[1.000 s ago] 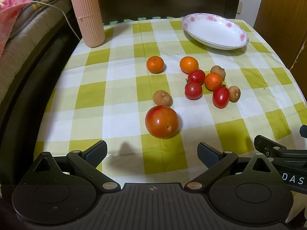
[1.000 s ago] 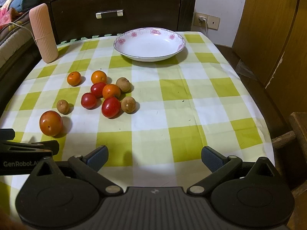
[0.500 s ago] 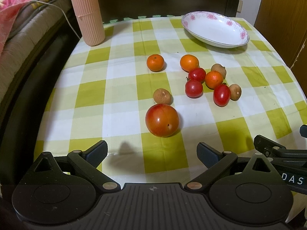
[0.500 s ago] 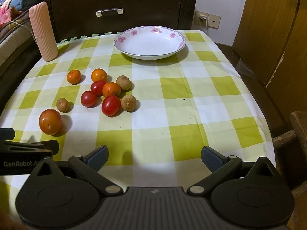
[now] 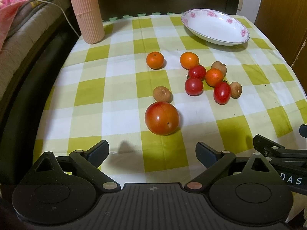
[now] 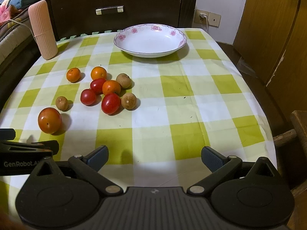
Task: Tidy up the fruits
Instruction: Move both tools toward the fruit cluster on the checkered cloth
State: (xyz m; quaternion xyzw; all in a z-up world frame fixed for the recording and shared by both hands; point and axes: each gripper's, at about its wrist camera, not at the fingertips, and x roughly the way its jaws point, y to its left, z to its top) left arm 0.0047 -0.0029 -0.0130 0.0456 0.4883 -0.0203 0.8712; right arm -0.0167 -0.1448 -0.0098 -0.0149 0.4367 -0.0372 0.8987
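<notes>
A: What does each camera catch that the other misses?

B: The left wrist view shows a cable (image 5: 57, 7) trailing over bedding (image 5: 23, 28) past the tabletop's left edge. The right wrist view shows a wall socket (image 6: 203, 16) behind the far right corner and a wooden chair part (image 6: 295, 126) off the right edge.

A: How are the tongs posed?

B: Both sit low over the near edge of the checked tabletop (image 6: 172, 88), pointing toward the far edge, side by side. The left tongs (image 5: 152, 152) have their jaws spread wide, holding nothing, touching nothing. The right tongs (image 6: 154, 156) are likewise spread wide and empty.

A: And the fruit?

B: All on the cloth. A large tomato (image 5: 161, 121) lies nearest the left tongs, just ahead of the gap, with a brown longan (image 5: 162, 94) just beyond it. One small orange (image 5: 155, 60) sits apart; the remaining oranges, cherry tomatoes and longans form a cluster (image 6: 110, 90) left of the tabletop's centre. The white flowered dish (image 6: 149, 41) near the far edge holds no fruit. A ribbed pink container (image 5: 86, 13) stands upright at the far left corner.
</notes>
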